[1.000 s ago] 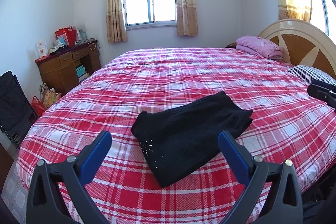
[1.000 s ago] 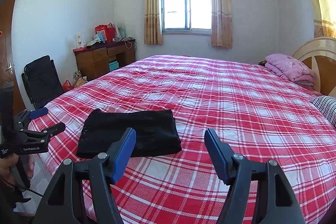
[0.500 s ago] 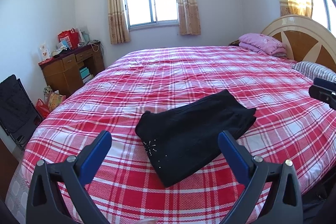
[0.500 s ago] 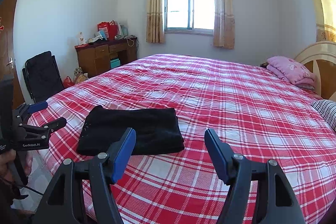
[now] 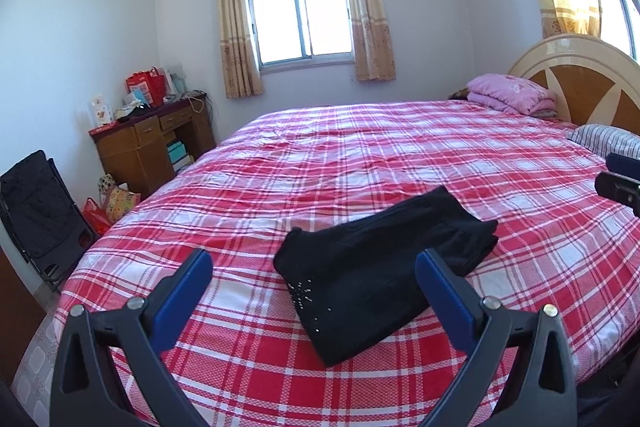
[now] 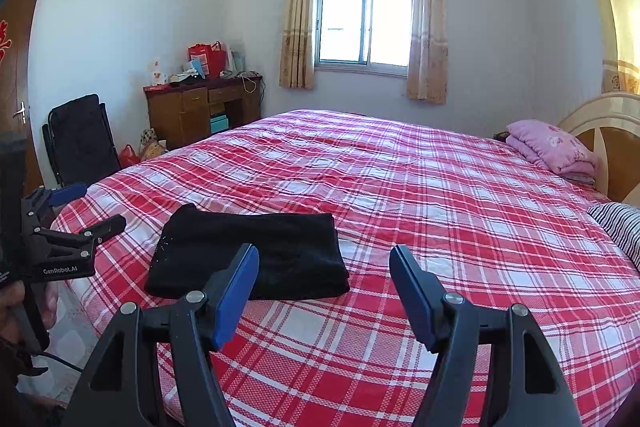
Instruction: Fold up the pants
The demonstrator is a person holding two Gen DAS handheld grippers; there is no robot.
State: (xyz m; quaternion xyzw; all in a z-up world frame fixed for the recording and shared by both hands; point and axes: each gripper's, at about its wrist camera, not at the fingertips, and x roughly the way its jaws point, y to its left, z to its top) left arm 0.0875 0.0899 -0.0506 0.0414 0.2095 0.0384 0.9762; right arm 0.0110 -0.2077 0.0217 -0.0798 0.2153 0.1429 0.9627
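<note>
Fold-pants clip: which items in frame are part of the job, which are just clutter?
Job:
- black pants, folded, lying on the plaid bed
- left gripper, open, empty
- right gripper, open, empty

Lying about:
- pink blanket by the headboard
- striped pillow
- wooden desk with red bag
- black chair

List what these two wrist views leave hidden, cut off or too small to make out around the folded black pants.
- Folded black pants: near right corner hidden behind the left hand-held gripper finger, left wrist view.
- Right hand-held gripper: cut off by the right edge there.
- Person's hand: mostly cut off by the left edge, right wrist view.
- Desk clutter: too small to identify.
</note>
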